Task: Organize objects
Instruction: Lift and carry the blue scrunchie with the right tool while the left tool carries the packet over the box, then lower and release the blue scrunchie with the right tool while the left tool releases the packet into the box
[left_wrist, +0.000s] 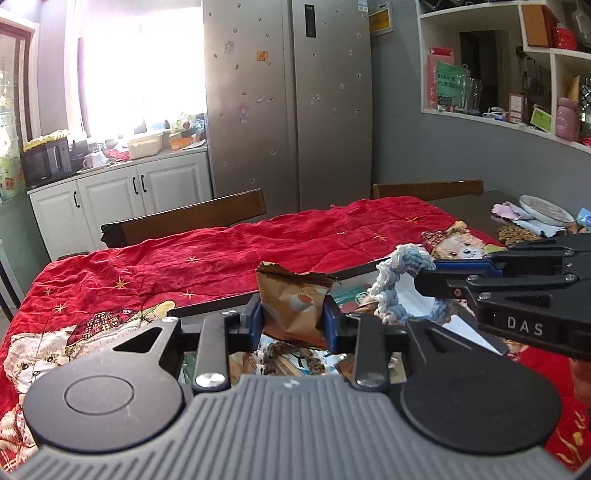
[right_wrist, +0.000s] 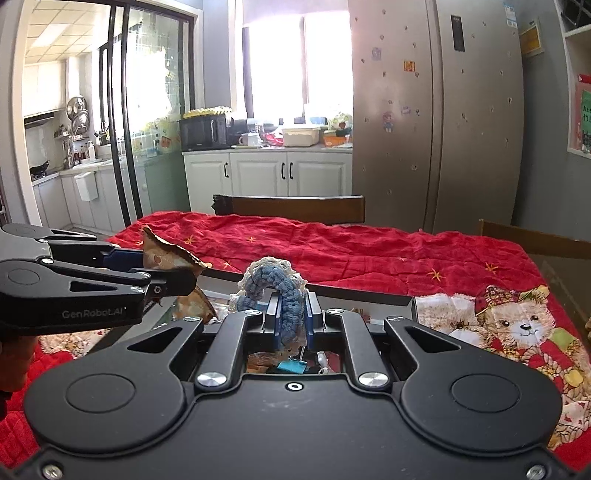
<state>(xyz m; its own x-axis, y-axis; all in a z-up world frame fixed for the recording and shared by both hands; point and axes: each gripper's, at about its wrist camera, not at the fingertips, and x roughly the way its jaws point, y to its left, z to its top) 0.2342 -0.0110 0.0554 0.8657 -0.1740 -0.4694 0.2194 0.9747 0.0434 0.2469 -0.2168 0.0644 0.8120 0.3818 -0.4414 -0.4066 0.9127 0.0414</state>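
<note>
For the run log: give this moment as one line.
left gripper: shut on snack packet | right gripper: shut on crochet ring | both above table

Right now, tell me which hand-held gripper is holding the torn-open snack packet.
The left hand-held gripper. Its blue pads clamp the brown snack packet, torn along its top edge. The right hand-held gripper holds a blue-and-cream knitted ring instead.

Red bear-print quilt (left_wrist: 229, 251) — steel fridge (left_wrist: 288, 99), microwave (right_wrist: 203, 132), white cabinets (right_wrist: 266, 173) behind.

Pink bottle (left_wrist: 567, 119) on far right shelf: label too small to read.
Small blue clip (right_wrist: 291, 366) under right gripper (right_wrist: 293, 317): mostly hidden.
</note>
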